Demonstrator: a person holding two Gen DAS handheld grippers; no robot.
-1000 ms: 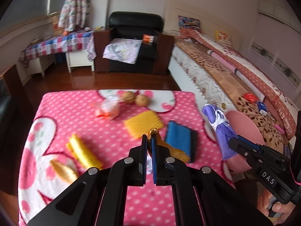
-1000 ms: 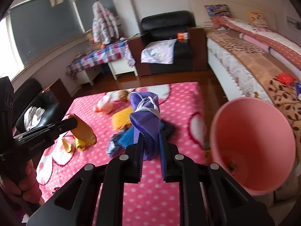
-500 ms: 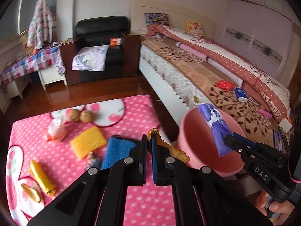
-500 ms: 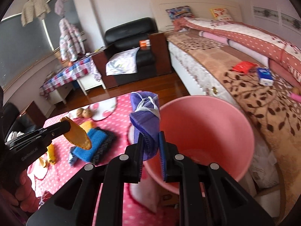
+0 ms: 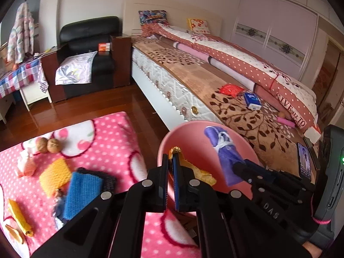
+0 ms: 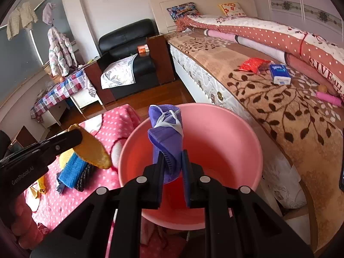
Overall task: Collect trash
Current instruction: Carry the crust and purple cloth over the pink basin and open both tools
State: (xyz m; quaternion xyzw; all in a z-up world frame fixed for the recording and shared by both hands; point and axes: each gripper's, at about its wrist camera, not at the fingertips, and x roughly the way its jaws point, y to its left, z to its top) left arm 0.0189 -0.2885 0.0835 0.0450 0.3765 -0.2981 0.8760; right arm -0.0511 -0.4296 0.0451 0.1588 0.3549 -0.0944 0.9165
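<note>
A pink bin [image 6: 225, 129] stands between the pink dotted table and the bed; it also shows in the left wrist view [image 5: 189, 133]. My right gripper [image 6: 173, 155] is shut on a folded purple face mask [image 6: 166, 133] and holds it over the bin's opening; the mask also shows in the left wrist view [image 5: 225, 150]. My left gripper [image 5: 171, 159] is shut on an orange peel [image 5: 193, 168], at the bin's left rim. From the right wrist view the peel [image 6: 90, 148] hangs just left of the bin.
On the pink dotted table [image 5: 107, 142] lie a blue cloth [image 5: 81, 191], a yellow sponge [image 5: 54, 176], two walnuts [image 5: 47, 146], a yellow wrapper [image 5: 19, 217] and a crumpled bag [image 5: 25, 163]. The bed [image 6: 279, 99] runs along the right. An armchair [image 5: 86, 51] stands behind.
Both grippers have swung right from over the table to the pink bin, carrying the mask and the peel. The bin now fills the middle of both views.
</note>
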